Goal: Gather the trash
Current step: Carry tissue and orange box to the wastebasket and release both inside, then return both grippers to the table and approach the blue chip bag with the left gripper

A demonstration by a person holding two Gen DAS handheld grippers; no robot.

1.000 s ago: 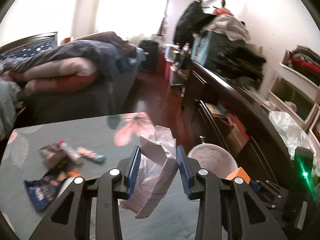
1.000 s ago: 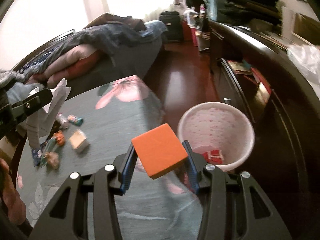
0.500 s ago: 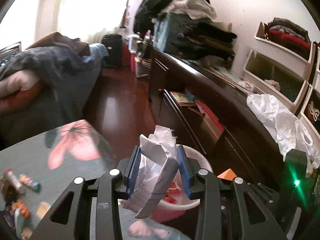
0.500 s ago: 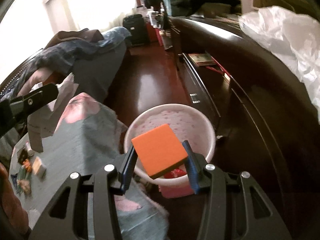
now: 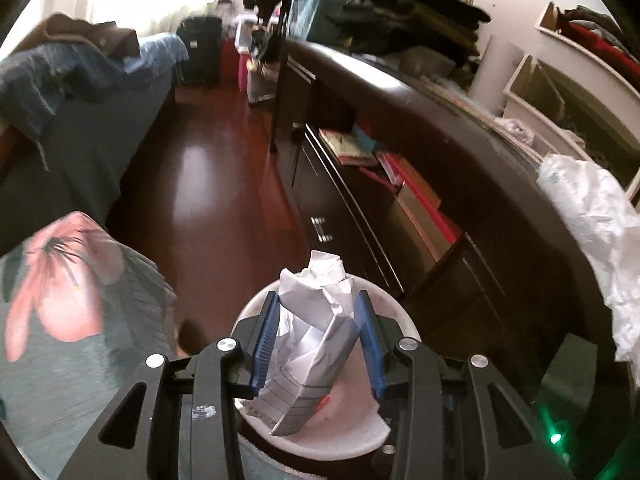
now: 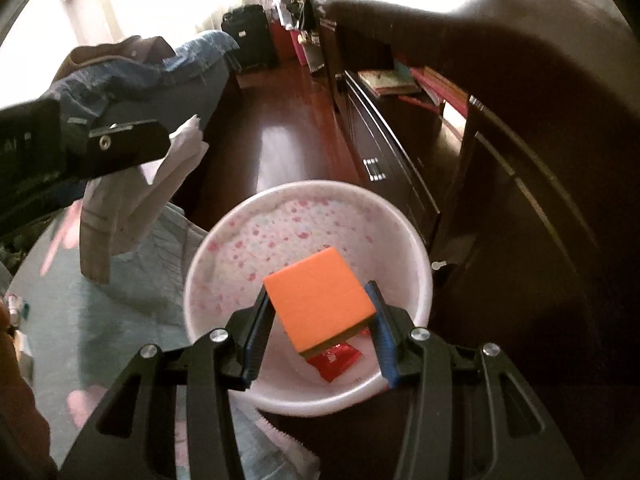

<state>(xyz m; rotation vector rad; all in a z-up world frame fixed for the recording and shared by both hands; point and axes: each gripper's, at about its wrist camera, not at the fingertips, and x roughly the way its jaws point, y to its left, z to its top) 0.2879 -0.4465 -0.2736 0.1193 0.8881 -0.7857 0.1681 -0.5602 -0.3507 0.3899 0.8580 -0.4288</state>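
Observation:
My left gripper (image 5: pixel 316 340) is shut on a crumpled sheet of lined white paper (image 5: pixel 312 344) and holds it over the white bin (image 5: pixel 352 444). It also shows in the right wrist view (image 6: pixel 132 216), left of the bin. My right gripper (image 6: pixel 318 332) is shut on an orange sponge block (image 6: pixel 320 296) and holds it above the open mouth of the pink-speckled white bin (image 6: pixel 280 236). A red wrapper (image 6: pixel 334 358) lies on the bin's bottom.
The table with the grey flowered cloth (image 5: pixel 60 320) is at the left, its edge beside the bin. A long dark cabinet (image 5: pixel 420 200) runs along the right. A bed piled with bedding (image 5: pixel 80 80) stands beyond the red-brown floor (image 5: pixel 212 184).
Both grippers have swung right from the table to above the bin, still holding the paper and the sponge. The bin now lies directly below both.

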